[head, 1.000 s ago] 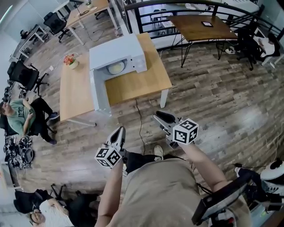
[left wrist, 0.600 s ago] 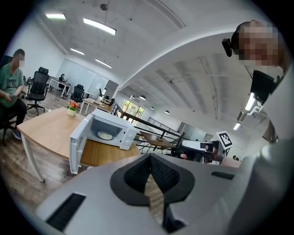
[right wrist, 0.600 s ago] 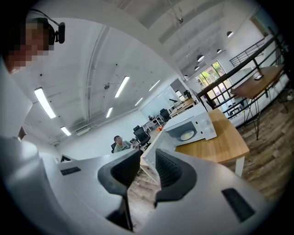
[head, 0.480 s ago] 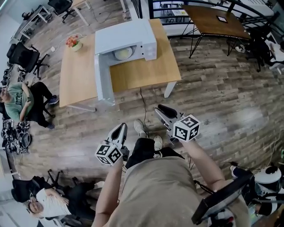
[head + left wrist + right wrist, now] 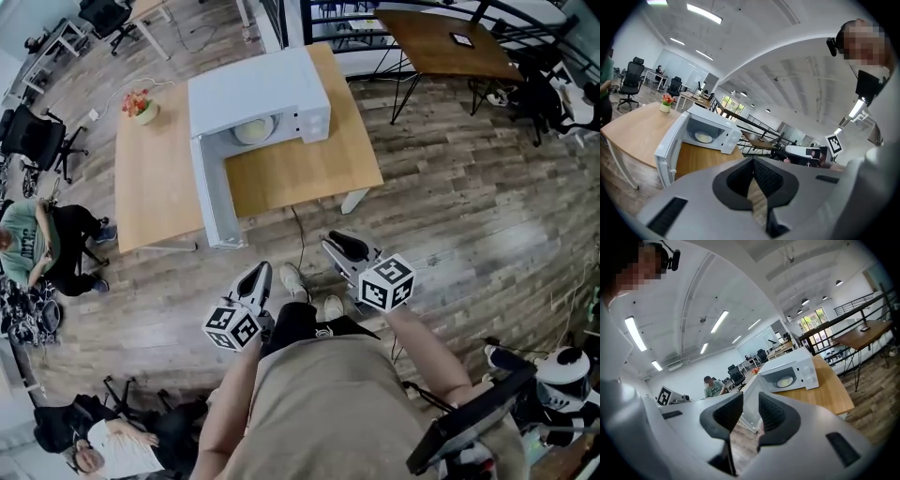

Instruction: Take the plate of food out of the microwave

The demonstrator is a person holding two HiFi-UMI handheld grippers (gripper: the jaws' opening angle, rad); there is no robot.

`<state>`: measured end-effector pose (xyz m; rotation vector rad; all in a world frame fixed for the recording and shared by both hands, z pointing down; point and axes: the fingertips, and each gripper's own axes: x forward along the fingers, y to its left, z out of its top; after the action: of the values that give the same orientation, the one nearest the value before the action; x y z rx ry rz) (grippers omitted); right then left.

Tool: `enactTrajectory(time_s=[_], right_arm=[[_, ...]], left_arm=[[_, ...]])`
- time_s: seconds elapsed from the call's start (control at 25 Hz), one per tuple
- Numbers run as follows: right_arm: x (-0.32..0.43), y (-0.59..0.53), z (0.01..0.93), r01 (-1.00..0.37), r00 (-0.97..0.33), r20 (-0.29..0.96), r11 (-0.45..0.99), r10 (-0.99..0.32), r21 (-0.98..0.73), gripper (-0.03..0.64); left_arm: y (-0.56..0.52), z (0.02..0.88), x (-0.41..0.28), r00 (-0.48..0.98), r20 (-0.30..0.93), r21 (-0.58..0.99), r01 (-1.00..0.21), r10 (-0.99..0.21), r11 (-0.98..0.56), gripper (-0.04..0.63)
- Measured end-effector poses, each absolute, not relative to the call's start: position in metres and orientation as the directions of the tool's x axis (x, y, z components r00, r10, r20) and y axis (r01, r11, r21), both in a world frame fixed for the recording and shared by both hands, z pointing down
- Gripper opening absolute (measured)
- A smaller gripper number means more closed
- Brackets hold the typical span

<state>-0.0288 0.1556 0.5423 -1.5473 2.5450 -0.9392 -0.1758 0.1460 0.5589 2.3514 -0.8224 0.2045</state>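
Two grippers hang in front of our body, both well short of the table. Left gripper (image 5: 255, 277): jaws pressed together at the tips, nothing pinched; we judge it idle because no grab is due yet. Well beyond its jaws, up and left of the tips, the microwave (image 5: 253, 94) sits on the wooden table (image 5: 319, 173). Its door (image 5: 211, 202) is swung fully open toward us, so the cavity is free to reach. The plate of food (image 5: 251, 131) lies inside the cavity, far ahead of both jaw pairs. Right gripper (image 5: 339, 246): jaws slightly spread and empty, floor showing between them, microwave up and right of its tips. We judge approach is the step in hand; plate not yet out.
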Motion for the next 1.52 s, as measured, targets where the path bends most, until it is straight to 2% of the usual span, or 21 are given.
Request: enactTrajectory(time_s=[0.56,0.92,1.2,1.52], right_arm=[[-0.048,0.049,0.545,-0.831,-0.45,0.343,0.247,-0.824,-0.498,0.086],[-0.045,-0.006,0.557,-0.812,-0.375,0.374,0.107,-0.848,-0.573,0.086],[-0.055,-0.042,0.572,-0.802,-0.394,0.388,0.105,-0.833,-0.588,0.086],[-0.059,-0.111,0.579,-0.792,-0.485,0.4,0.196,-0.778,-0.579,0.086]], left_arm=[[0.024,0.558,-0.192,0.81,0.314,0.559,-0.58,-0.496,-0.593,0.003],[-0.025,0.561,-0.198,0.831,0.321,0.58,-0.552,-0.454,-0.6,0.003],[-0.041,0.559,-0.197,0.829,0.317,0.58,-0.554,-0.461,-0.597,0.005],[-0.073,0.559,-0.194,0.778,0.334,0.587,-0.614,-0.533,-0.528,0.005]])
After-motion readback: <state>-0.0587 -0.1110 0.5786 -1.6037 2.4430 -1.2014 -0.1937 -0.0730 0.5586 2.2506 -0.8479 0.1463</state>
